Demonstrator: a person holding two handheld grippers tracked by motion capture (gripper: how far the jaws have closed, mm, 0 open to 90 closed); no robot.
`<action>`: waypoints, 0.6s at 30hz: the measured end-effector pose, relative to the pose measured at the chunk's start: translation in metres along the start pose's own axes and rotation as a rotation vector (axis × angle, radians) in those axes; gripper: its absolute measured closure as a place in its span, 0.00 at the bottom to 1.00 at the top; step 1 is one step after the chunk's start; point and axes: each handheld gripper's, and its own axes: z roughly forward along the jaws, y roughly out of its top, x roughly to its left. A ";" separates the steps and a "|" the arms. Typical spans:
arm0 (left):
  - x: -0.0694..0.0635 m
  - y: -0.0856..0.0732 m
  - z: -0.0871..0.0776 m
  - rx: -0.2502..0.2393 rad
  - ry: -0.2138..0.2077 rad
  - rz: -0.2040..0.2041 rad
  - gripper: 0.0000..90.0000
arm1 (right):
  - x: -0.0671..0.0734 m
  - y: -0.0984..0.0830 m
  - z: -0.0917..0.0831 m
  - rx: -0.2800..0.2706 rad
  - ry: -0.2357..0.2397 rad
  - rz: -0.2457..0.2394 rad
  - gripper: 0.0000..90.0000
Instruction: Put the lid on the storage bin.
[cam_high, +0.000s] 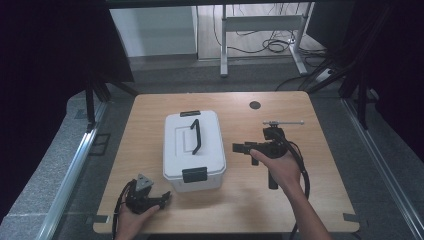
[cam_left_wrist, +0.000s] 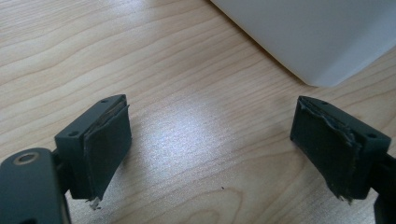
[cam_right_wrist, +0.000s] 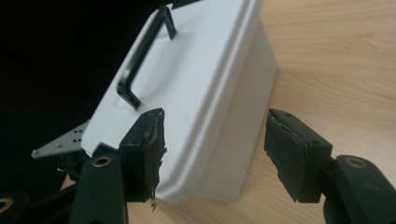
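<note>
A: Wooden worktop (cam_high: 150, 107) is sitting on grey flooring, dark curtains hanging at both sides, desk legs and loose cables lying beyond the far edge. What is standing on it?

B: White lidded box (cam_high: 194, 150), near the middle, slightly left. Black carry handle (cam_high: 195, 136) is running along the lid, folded flat; black latches are sitting at the near and far ends.

A: Right hand-held gripper (cam_high: 239, 147)?

B: Hovering just right of the box, jaws pointing left at its side wall, a gap showing between tips and box. In the right gripper view (cam_right_wrist: 212, 149) the jaws are standing wide, nothing between the pads; the box's (cam_right_wrist: 205, 98) side wall and lid edge are lying just ahead, the handle (cam_right_wrist: 142, 56) showing higher up.

A: And the left hand-held gripper (cam_high: 165, 196)?

B: Resting low at the near left edge, held in the person's hand, just off the box's near left corner and not touching it. In the left gripper view (cam_left_wrist: 210, 144) its jaws are gaping wide over bare wood, gripping nothing, the box's corner (cam_left_wrist: 317, 42) showing ahead to the right.

A: Anything else?

B: Thin metal rod (cam_high: 283, 122) is lying behind the right hand-held gripper; small dark round spot (cam_high: 255, 105) is sitting near the far edge.
</note>
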 end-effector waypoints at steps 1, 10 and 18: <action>0.000 0.000 0.000 0.000 0.000 0.000 0.14 | -0.004 -0.004 -0.002 -0.003 -0.001 0.001 0.42; 0.000 0.000 0.000 -0.001 -0.002 -0.001 0.14 | -0.037 -0.042 -0.013 -0.004 -0.010 0.054 0.42; 0.000 0.000 0.000 0.000 -0.003 0.001 0.13 | -0.055 -0.063 -0.013 0.009 -0.010 0.083 0.42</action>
